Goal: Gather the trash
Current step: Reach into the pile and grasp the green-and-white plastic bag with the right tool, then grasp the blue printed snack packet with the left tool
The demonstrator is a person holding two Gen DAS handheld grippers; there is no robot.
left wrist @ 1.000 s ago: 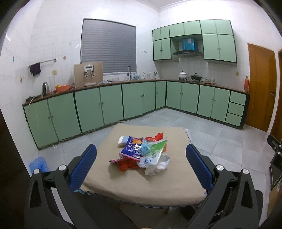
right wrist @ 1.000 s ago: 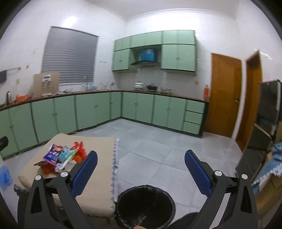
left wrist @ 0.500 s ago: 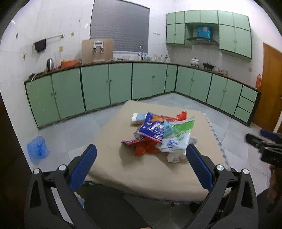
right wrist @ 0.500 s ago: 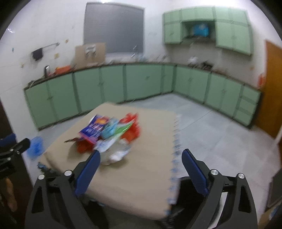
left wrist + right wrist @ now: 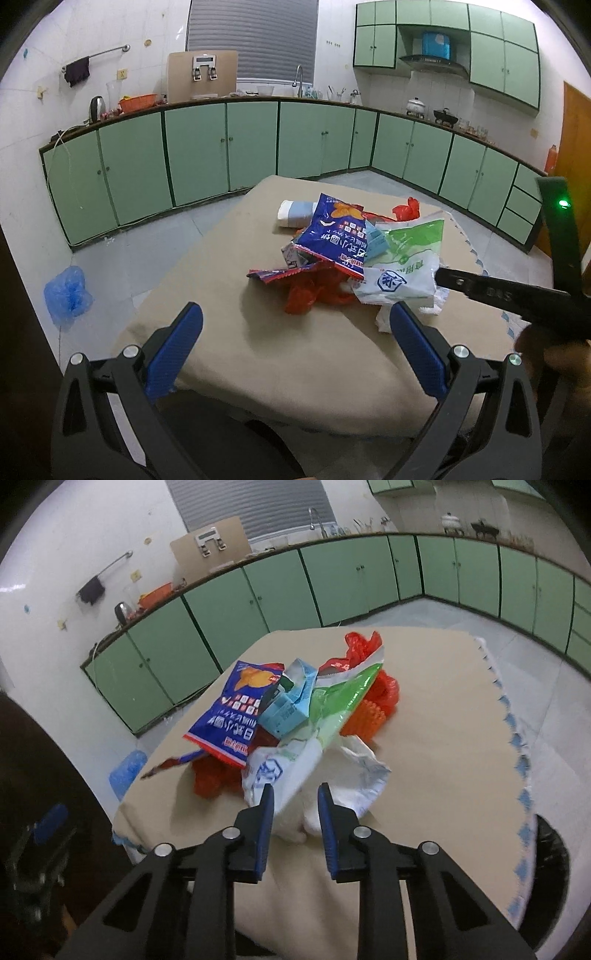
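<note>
- Green kitchen cabinets (image 5: 221, 147) run all along the back walls, and up front there's a low table with a beige cloth (image 5: 258, 332) over it.
- Trash pile (image 5: 343, 254) sits in the middle of that cloth: a blue snack bag (image 5: 236, 709), a small light-blue carton (image 5: 288, 709), a green-and-white plastic bag (image 5: 332, 709), red plastic (image 5: 384, 690) and some white crumpled stuff.
- Left gripper (image 5: 295, 347) hangs over the near edge of the table with its fingers (image 5: 173, 350) spread wide, nothing between them. The pile lies ahead of the tips and a bit toward the right finger, not touching either.
- Right gripper (image 5: 295, 805) is right at the pile. Its fingers (image 5: 264, 823) are close together but with a gap, and the white end of the plastic bag plus the white crumpled stuff sit in that gap. Can't tell if the pads are actually pinching it yet.
- From the left wrist view you can see the right gripper's black body coming in from the right, its tip at the white bag's edge.
- Black trash bin (image 5: 546, 867) shows at the table's edge, off to the right of the right fingers.
- Blue plastic bag (image 5: 68, 293) is on the floor, well to the left of the left fingers.
</note>
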